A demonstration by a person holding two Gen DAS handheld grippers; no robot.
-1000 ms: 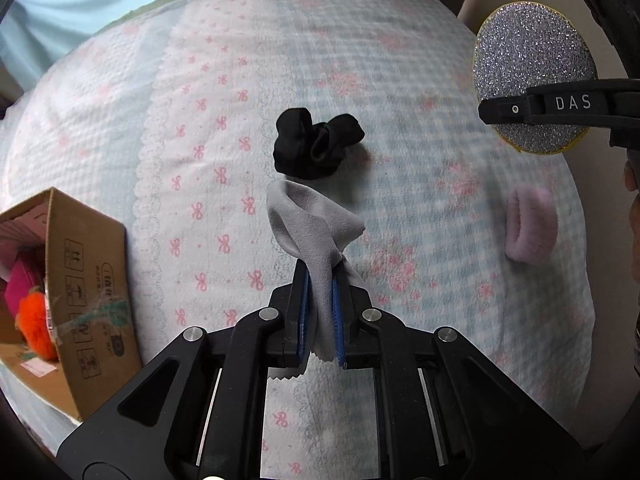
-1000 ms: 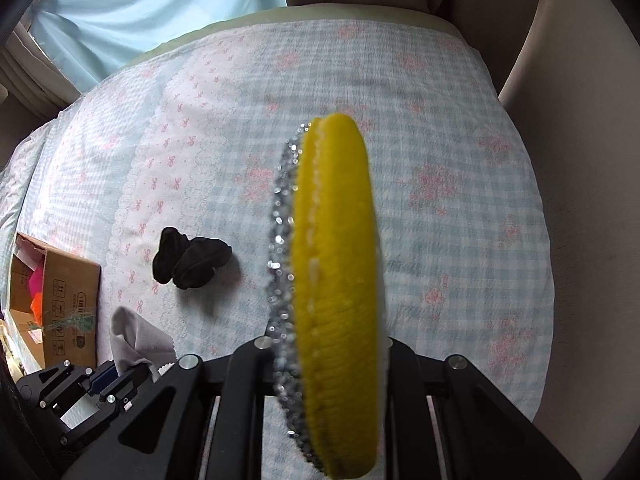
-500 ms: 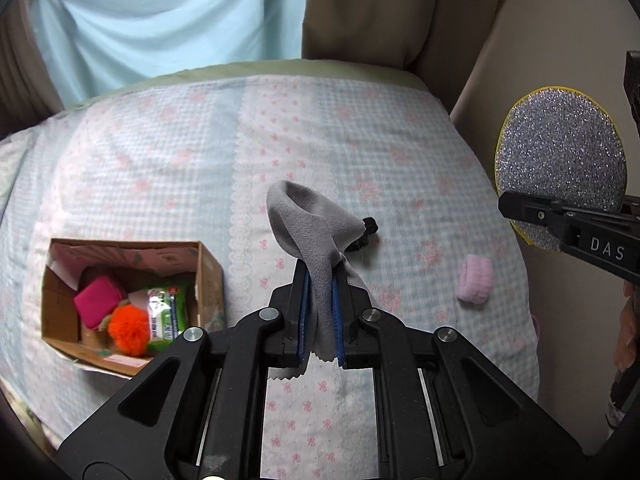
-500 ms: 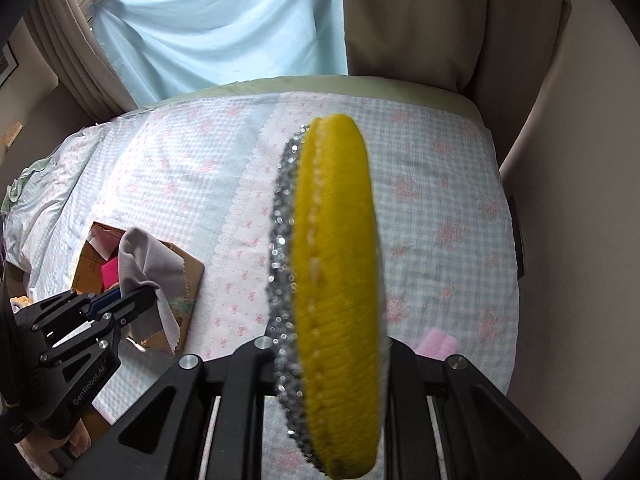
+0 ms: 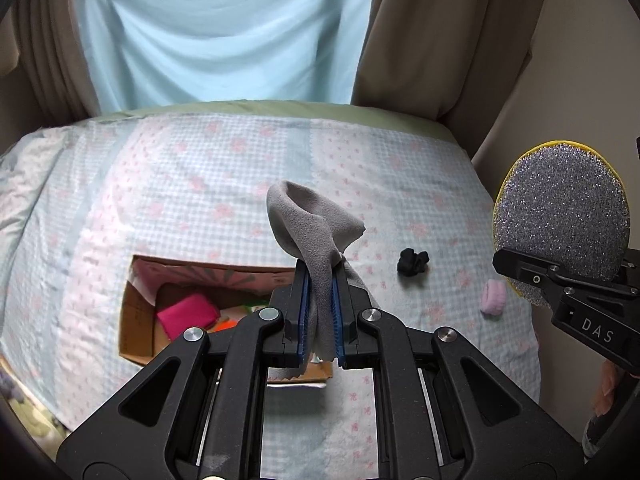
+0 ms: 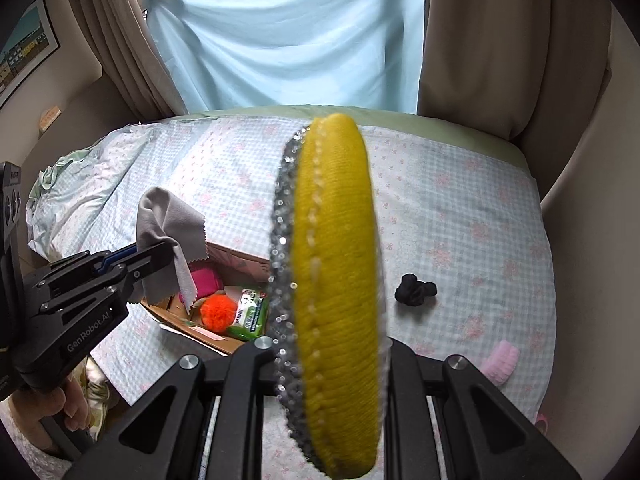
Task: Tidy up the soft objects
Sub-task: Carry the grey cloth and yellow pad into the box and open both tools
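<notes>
Our left claw (image 5: 320, 316) pinches a grey cloth (image 5: 312, 232), our right claw (image 6: 332, 364) clamps a sponge (image 6: 336, 280), box (image 5: 136, 324) at eight o'clock.

Both wrist cameras look steeply down from high above the bed (image 5: 224, 184), facing the curtain (image 6: 288, 36). The left view sits over the box (image 5: 136, 320); the right looks from further right. Both share box, black bundle (image 6: 415, 289) and pink roll (image 5: 493, 298).
</notes>
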